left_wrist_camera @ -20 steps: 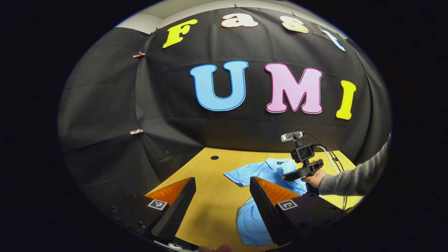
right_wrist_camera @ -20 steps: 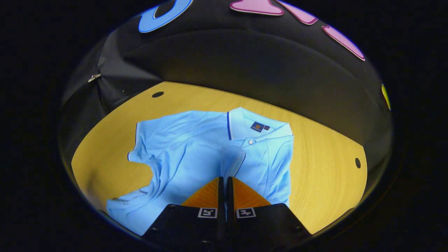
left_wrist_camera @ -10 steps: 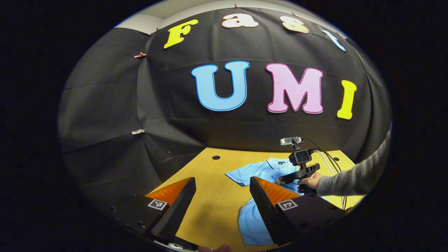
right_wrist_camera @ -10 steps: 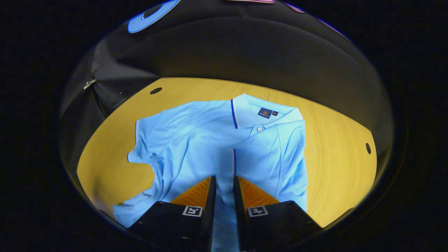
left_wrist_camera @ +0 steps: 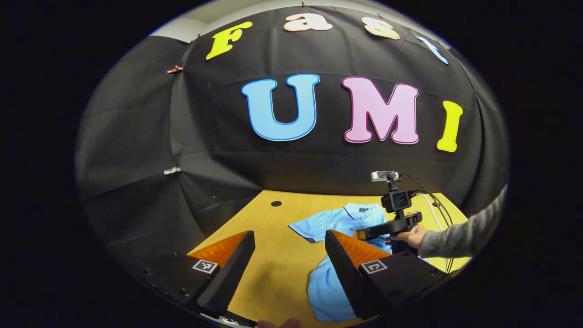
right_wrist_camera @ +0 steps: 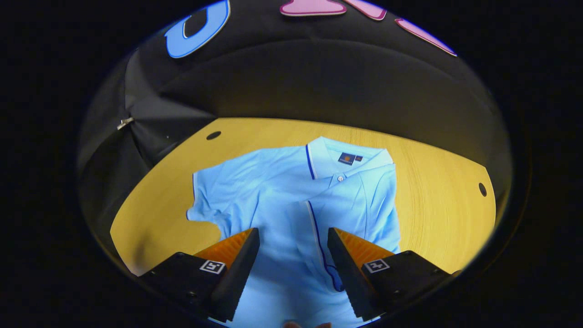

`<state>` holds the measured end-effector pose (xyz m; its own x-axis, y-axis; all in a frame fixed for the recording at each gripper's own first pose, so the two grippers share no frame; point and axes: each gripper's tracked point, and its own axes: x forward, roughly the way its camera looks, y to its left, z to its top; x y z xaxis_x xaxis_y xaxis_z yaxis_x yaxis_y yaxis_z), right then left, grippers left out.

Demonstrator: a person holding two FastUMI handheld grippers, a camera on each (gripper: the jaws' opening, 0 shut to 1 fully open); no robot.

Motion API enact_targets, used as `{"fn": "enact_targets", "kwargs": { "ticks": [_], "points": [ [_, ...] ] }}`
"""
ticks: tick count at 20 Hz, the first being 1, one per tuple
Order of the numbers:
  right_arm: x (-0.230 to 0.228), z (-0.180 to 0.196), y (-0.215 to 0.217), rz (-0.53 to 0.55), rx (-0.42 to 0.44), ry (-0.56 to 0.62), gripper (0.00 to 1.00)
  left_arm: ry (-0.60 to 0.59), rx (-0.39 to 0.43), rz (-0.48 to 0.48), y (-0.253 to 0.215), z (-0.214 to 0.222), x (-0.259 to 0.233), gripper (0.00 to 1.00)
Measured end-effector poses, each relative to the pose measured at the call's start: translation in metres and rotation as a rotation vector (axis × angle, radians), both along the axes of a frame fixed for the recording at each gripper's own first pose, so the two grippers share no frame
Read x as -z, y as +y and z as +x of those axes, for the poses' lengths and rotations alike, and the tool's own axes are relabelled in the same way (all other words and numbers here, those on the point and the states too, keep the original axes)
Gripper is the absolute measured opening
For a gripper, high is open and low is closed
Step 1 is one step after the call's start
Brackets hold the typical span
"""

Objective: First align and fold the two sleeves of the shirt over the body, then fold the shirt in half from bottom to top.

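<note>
Right gripper point(right_wrist_camera: 293, 237): jaws wide apart, nothing between them, poised over the shirt's body with no visible contact; the folded sleeve's edge lies in the gap below.
Right gripper, seen from the left gripper view point(left_wrist_camera: 387, 225): held by a hand point(left_wrist_camera: 410, 236) in a grey sleeve point(left_wrist_camera: 464, 230), at 3 o'clock, above the shirt; its fingers cannot be made out from here.
Left gripper point(left_wrist_camera: 289, 241): jaws wide apart, holding nothing, above the table point(left_wrist_camera: 278, 259), well apart from the shirt's collar; the shirt's hem shows beside its right-hand finger, at 5 o'clock.
Shirt point(right_wrist_camera: 273, 191): light blue polo, flat on the table point(right_wrist_camera: 437, 182), collar point(right_wrist_camera: 346, 159) toward 12 o'clock, buttoned.
Right-hand sleeve point(right_wrist_camera: 319, 228): folded over the body, its trimmed edge running from centre toward 6 o'clock.
Left-hand sleeve point(right_wrist_camera: 207, 200): spread out at 9 o'clock, not folded.
Shirt in left gripper view point(left_wrist_camera: 332, 223): lies between 3 and 5 o'clock.
Table holes point(right_wrist_camera: 213, 135): one at 10 o'clock, another at 3 o'clock.
</note>
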<state>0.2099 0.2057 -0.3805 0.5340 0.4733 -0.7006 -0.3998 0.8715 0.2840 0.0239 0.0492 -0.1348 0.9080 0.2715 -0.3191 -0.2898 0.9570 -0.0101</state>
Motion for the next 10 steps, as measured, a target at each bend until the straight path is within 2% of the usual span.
{"fn": "enact_targets", "kwargs": {
  "ticks": [2,5,10],
  "points": [
    [-0.035,0.007,-0.011,0.042,0.048,-0.083,0.98,0.017,0.027,-0.027,-0.002,0.016,0.012,0.98],
    [-0.097,0.008,-0.04,0.093,0.115,-0.227,0.97,0.046,0.057,-0.086,-0.006,0.049,0.032,0.98],
    [-0.179,-0.024,-0.094,0.126,0.131,-0.388,0.97,0.1,0.105,-0.082,-0.009,0.119,0.072,0.98]
  ]
}}
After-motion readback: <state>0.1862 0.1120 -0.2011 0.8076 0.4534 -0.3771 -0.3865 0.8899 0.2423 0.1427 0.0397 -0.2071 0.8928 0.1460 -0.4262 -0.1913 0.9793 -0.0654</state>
